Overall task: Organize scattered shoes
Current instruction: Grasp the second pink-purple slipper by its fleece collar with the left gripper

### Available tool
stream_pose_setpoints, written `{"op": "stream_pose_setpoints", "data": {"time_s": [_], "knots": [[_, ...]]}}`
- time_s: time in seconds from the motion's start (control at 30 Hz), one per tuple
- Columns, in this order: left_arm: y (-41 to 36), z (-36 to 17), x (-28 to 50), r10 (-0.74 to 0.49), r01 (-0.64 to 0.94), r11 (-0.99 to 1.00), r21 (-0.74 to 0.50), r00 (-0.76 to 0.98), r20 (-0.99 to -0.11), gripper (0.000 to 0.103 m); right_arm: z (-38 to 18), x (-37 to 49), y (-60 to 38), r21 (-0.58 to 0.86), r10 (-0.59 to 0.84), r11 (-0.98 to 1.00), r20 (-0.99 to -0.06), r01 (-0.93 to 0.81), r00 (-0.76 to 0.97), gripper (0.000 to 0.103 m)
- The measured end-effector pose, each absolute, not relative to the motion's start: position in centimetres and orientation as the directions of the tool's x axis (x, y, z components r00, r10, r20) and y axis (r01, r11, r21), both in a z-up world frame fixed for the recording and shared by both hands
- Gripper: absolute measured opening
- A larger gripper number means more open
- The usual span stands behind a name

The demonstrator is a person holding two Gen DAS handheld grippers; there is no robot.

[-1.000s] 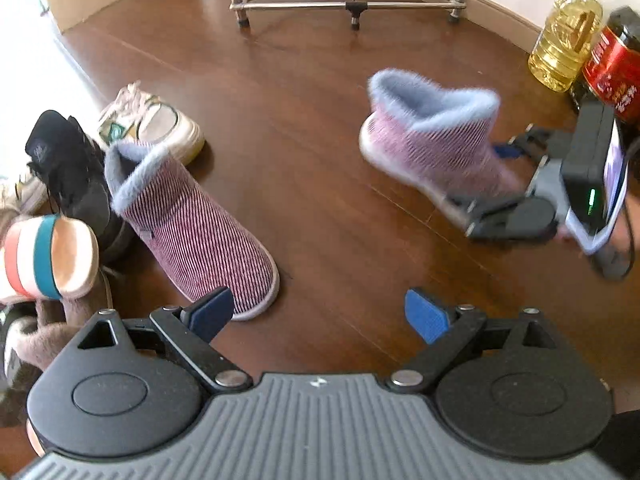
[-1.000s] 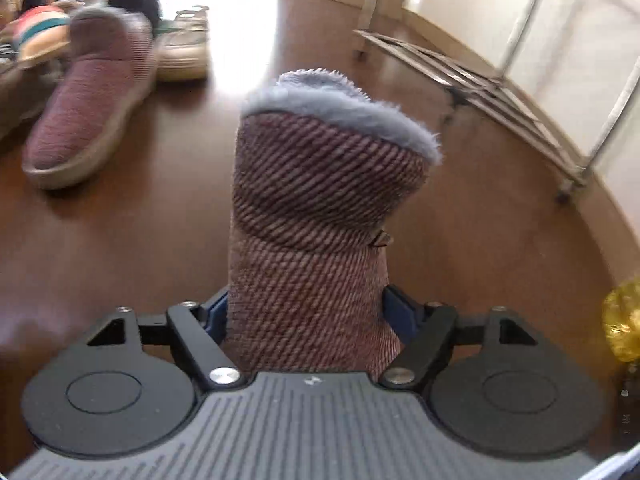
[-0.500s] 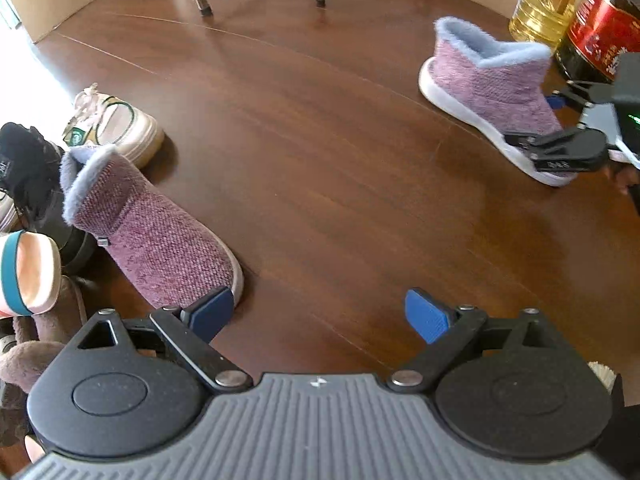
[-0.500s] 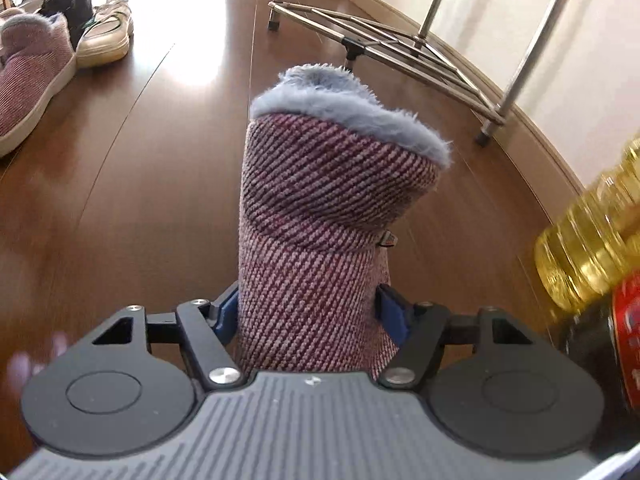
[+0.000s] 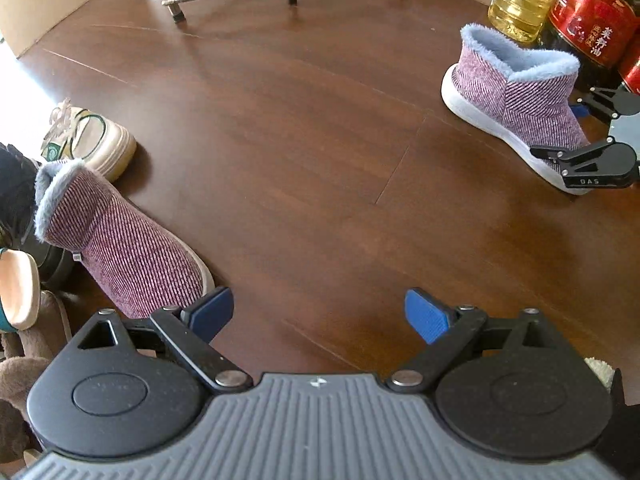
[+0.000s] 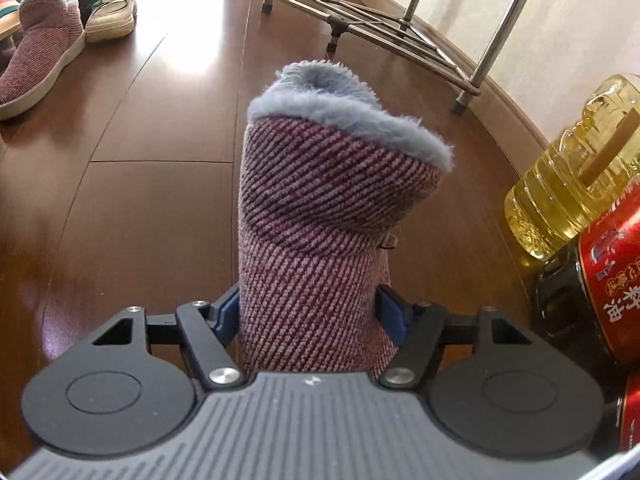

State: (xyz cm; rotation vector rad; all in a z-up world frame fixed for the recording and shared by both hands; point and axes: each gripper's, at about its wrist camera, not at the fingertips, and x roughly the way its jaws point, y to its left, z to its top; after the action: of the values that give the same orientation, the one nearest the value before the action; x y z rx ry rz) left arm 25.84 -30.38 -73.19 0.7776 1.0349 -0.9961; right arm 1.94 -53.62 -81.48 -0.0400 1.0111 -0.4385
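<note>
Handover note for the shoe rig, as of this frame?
Left gripper: open, nothing between its fingers, low over the floor, just right of the second boot's toe.
Right gripper: around the toe of the first boot, jaws opening; the boot's sole looks down on the floor, next to the oil bottle and the red-label bottle.
Second boot: in the pile by the white sneaker and a black shoe.
Done: first boot placed by the bottles.
Left: let go of it, bring its mate over, then sort the rest of the pile.
</note>
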Motion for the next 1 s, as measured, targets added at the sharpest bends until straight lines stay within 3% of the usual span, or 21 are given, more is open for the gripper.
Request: {"op": "stream_pose_setpoints", "data": {"time_s": [0.03, 0.13, 0.23, 0.3, 0.37, 0.43, 0.57, 0.83, 1.0], "knots": [[-30.3, -73.2, 25.9, -0.285, 0.927, 0.369, 0.068, 0.182, -0.941, 0.095, -81.5, 2.1, -53.5, -0.242, -0.378, 0.912, -0.813, 0.332, 0.444, 0.078], [-29.4, -72.7, 26.4, -0.255, 0.917, 0.389, 0.094, 0.205, -0.945, 0.095, -80.3, 2.8, -52.5, -0.302, -0.411, 0.905, -0.806, 0.301, 0.426, 0.078], [-27.3, -71.3, 27.6, -0.236, 0.902, 0.421, 0.098, 0.213, -0.948, 0.095, -75.1, 2.4, -50.1, -0.306, -0.475, 0.87, -0.731, 0.387, 0.49, 0.083], [-25.2, -69.7, 28.7, -0.241, 0.89, 0.445, 0.098, 0.225, -0.944, 0.095, -70.7, 1.7, -47.5, -0.197, -0.448, 0.879, -0.652, 0.434, 0.611, 0.093], [-23.5, -68.3, 29.7, -0.247, 0.882, 0.453, 0.13, 0.264, -0.932, 0.095, -69.4, 2.6, -45.5, -0.083, -0.357, 0.913, -0.635, 0.398, 0.686, 0.096], [-22.3, -67.5, 30.8, -0.253, 0.872, 0.463, 0.158, 0.301, -0.92, 0.095, -70.0, 4.6, -44.0, -0.028, -0.283, 0.935, -0.662, 0.354, 0.694, 0.095], [-21.2, -67.3, 33.6, -0.249, 0.839, 0.514, 0.18, 0.347, -0.904, 0.095, -72.3, 9.7, -41.3, -0.058, -0.254, 0.947, -0.735, 0.315, 0.629, 0.093], [-23.8, -67.7, 39.5, -0.399, 0.873, 0.46, 0.164, 0.368, -0.84, 0.096, -69.6, 11.2, -42.1, -0.063, -0.38, 0.871, -0.716, 0.488, 0.586, 0.096], [-28.4, -71.8, 44.7, -0.353, 0.9, 0.403, 0.167, 0.322, -0.878, 0.095, -67.5, 6.7, -45.5, -0.128, -0.506, 0.774, -0.714, 0.621, 0.484, 0.099]]}}
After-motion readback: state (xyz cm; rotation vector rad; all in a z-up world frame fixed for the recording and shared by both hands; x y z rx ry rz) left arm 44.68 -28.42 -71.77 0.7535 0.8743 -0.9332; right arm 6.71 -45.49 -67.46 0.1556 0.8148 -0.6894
